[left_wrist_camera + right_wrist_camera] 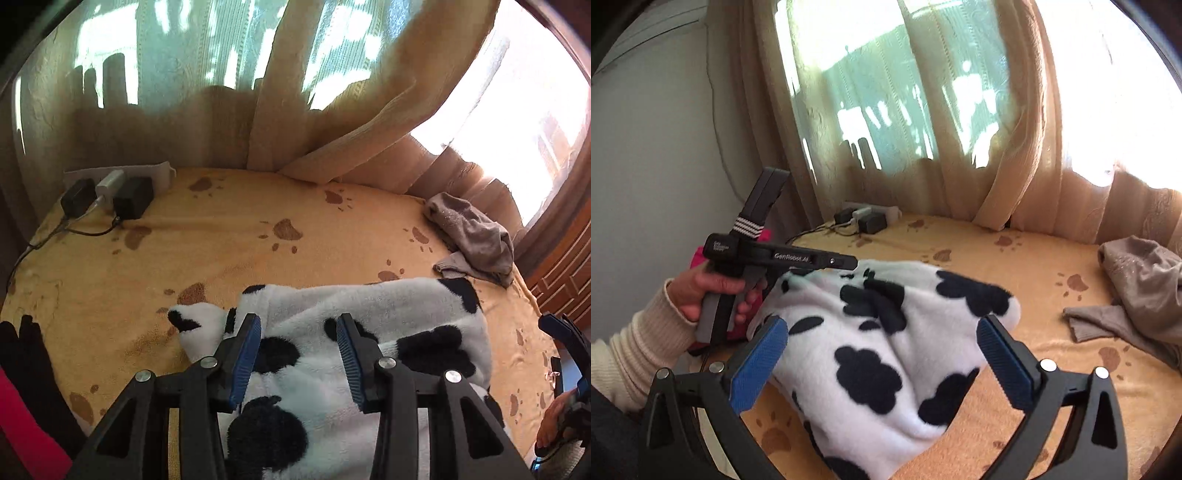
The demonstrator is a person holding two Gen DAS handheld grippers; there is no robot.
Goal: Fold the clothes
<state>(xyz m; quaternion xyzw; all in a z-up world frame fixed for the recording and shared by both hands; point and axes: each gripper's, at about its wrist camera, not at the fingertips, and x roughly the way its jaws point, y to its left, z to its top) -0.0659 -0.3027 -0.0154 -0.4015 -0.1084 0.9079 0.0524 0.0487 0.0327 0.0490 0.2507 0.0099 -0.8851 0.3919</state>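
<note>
Hovering released, both claws, left [298, 334] and right [882, 341], grasp nothing; the plush fleece [886, 332] at frame centre may slump unfolded.

The cow-print fleece [354, 332] runs past the bottom edge.
</note>
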